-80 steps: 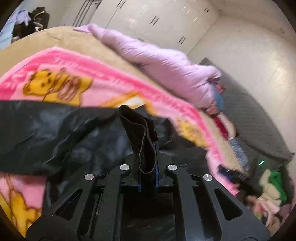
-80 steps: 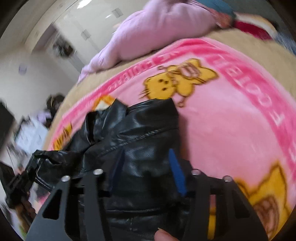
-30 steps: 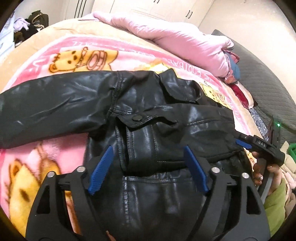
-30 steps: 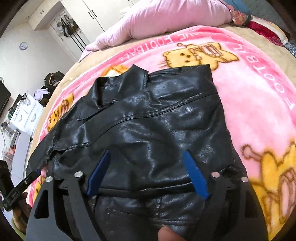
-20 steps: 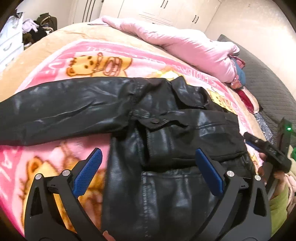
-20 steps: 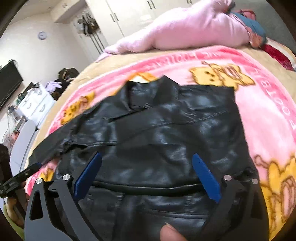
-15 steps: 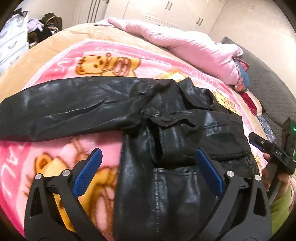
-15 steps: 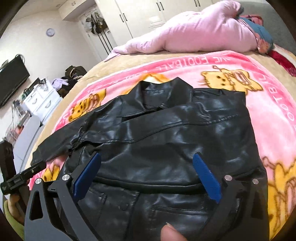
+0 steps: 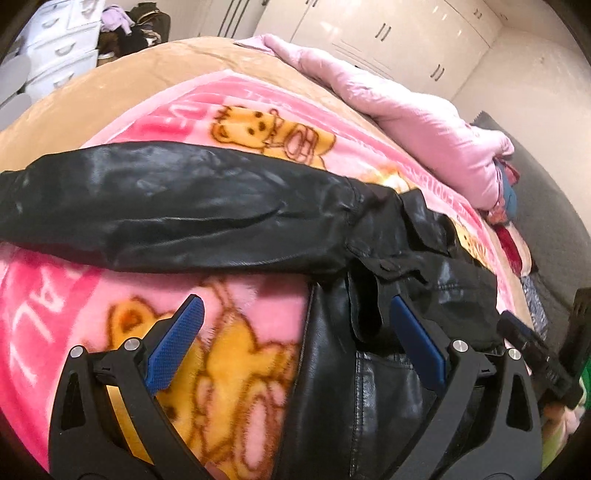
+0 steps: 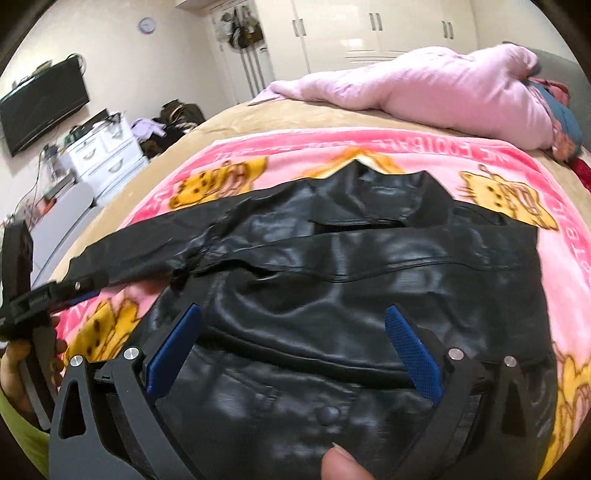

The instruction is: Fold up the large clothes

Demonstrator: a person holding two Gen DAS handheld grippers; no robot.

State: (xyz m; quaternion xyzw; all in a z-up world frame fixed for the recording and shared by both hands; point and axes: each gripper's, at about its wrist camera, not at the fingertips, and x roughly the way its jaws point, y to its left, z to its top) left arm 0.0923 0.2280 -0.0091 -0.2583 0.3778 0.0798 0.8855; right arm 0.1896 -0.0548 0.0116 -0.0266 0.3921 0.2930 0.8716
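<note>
A black leather jacket lies flat on a pink cartoon blanket on the bed. Its left sleeve stretches out to the left; the right side is folded in over the body. My left gripper is open and empty, above the blanket and the jacket's left edge, below the sleeve. My right gripper is open and empty, above the jacket's lower front. The left gripper also shows in the right wrist view, by the sleeve cuff. The right gripper shows at the right edge of the left wrist view.
A pink duvet and bunched clothes lie at the far side of the bed. White drawers, a wall TV and wardrobes stand beyond the tan bedspread.
The left gripper let go of the black fabric and opened. Both grippers pulled back and opened wide. The left view has shifted left, toward the outstretched sleeve.
</note>
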